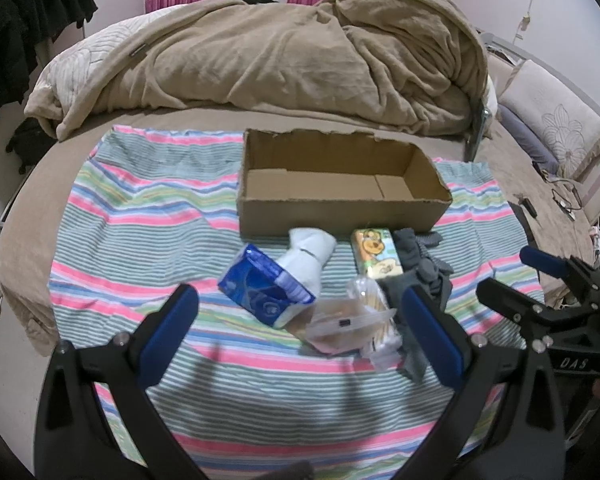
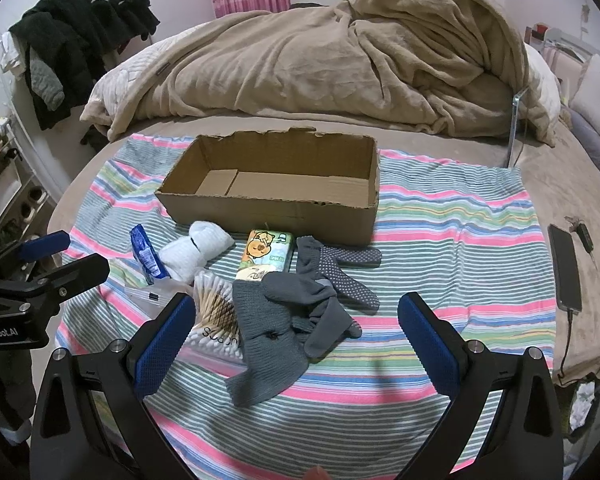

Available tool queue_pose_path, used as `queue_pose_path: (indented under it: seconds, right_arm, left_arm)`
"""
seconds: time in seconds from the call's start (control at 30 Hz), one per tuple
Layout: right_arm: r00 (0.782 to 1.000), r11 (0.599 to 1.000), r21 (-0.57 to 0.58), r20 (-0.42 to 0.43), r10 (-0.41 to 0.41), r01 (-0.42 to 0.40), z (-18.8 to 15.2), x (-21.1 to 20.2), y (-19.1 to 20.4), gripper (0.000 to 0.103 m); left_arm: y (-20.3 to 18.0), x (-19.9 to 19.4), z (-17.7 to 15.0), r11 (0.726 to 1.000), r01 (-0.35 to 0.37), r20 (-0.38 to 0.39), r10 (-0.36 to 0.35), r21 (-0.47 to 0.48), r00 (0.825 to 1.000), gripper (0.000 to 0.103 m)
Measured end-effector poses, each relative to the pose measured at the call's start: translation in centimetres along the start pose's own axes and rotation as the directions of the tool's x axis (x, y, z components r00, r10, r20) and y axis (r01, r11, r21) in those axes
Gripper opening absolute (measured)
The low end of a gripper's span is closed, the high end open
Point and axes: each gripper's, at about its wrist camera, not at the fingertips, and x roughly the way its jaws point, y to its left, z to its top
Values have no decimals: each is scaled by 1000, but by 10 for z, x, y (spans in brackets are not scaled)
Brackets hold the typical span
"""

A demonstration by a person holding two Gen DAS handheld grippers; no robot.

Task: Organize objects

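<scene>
Hovering with both jaws spread and empty, left tongs [image 1: 300,336] frame the blue packet [image 1: 262,290] at frame centre, long axis running upper left to lower right; right tongs [image 2: 296,340] frame grey socks [image 2: 284,332]. Cardboard box [image 1: 340,210] lies beyond.

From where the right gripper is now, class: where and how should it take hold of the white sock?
Probably grip the white sock at its rolled, bulging end nearest the box, coming from above with jaws across its width. That end is free; the other end touches the blue packet.
</scene>
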Motion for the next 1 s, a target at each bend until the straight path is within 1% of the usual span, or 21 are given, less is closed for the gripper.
queue_pose_path:
  seconds: [0.57, 0.83, 1.0]
  right_arm:
    - [1000, 1000, 6, 4, 4, -4, -2, -1, -1, 103]
    - [1000, 1000, 28, -8, -3, 3, -2, 9, -9, 103]
    - [1000, 999, 47, -25, -16, 17, -1, 21, -19, 103]
  left_arm:
    - [-5, 2, 0, 1000, 1, -8, -1, 0, 1000, 102]
    - [0, 19, 3, 1000, 12, -34, -13, -16, 999, 102]
    - [5, 33, 4, 998, 44, -48, -45, -36, 998, 102]
